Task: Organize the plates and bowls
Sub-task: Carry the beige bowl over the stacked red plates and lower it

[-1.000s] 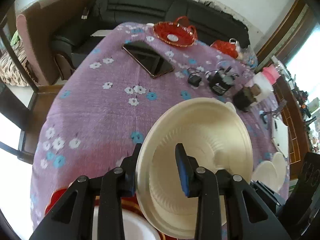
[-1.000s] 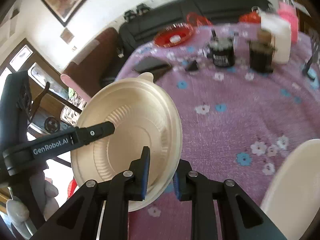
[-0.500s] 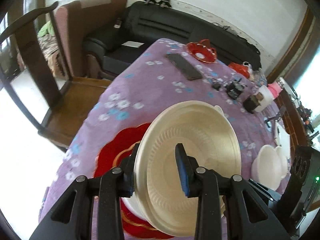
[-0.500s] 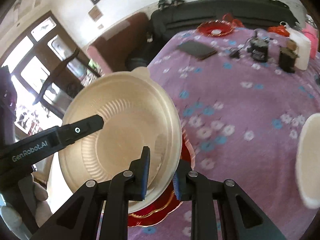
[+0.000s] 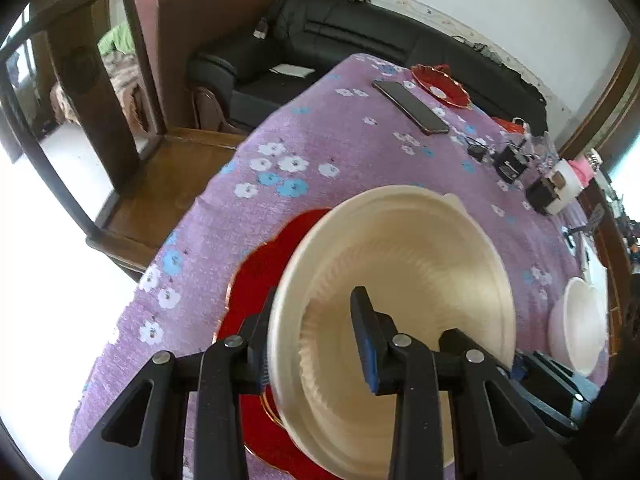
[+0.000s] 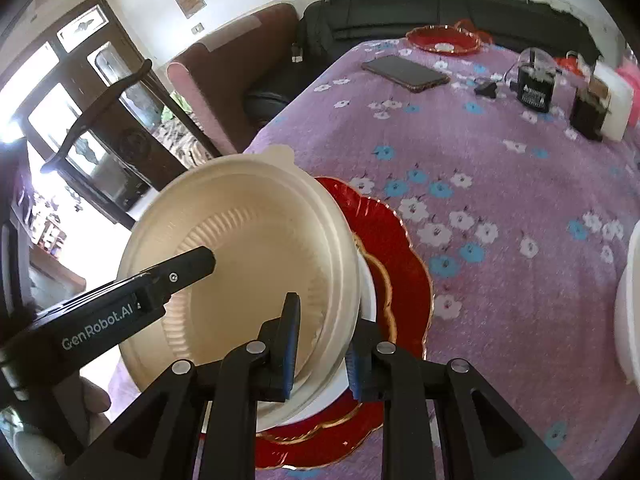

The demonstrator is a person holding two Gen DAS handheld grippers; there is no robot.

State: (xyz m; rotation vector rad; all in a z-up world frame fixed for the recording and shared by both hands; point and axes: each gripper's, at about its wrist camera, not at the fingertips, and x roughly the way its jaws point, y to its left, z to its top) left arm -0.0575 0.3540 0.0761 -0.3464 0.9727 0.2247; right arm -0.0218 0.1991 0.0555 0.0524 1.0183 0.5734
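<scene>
Both grippers hold one cream paper bowl (image 5: 404,280) (image 6: 248,248) by opposite sides of its rim. My left gripper (image 5: 316,340) is shut on its near-left rim; my right gripper (image 6: 320,344) is shut on its right rim. The left gripper's finger (image 6: 176,272) reaches into the bowl in the right wrist view. The bowl hangs tilted just above a white bowl (image 6: 366,292) that sits on a red scalloped plate (image 6: 396,256) (image 5: 276,256) at the table's near corner. Another white bowl (image 5: 580,320) lies to the right.
The table has a purple flowered cloth (image 6: 500,184). A phone (image 6: 404,72), a red dish (image 6: 444,40), black chargers (image 6: 536,84) and a white container (image 6: 612,108) lie at the far side. A wooden chair (image 5: 120,152) and black sofa (image 5: 340,32) stand beyond the edge.
Both grippers have carried the cream bowl back and left from the table's middle to above the red plate, and lowered it toward the white bowl there.
</scene>
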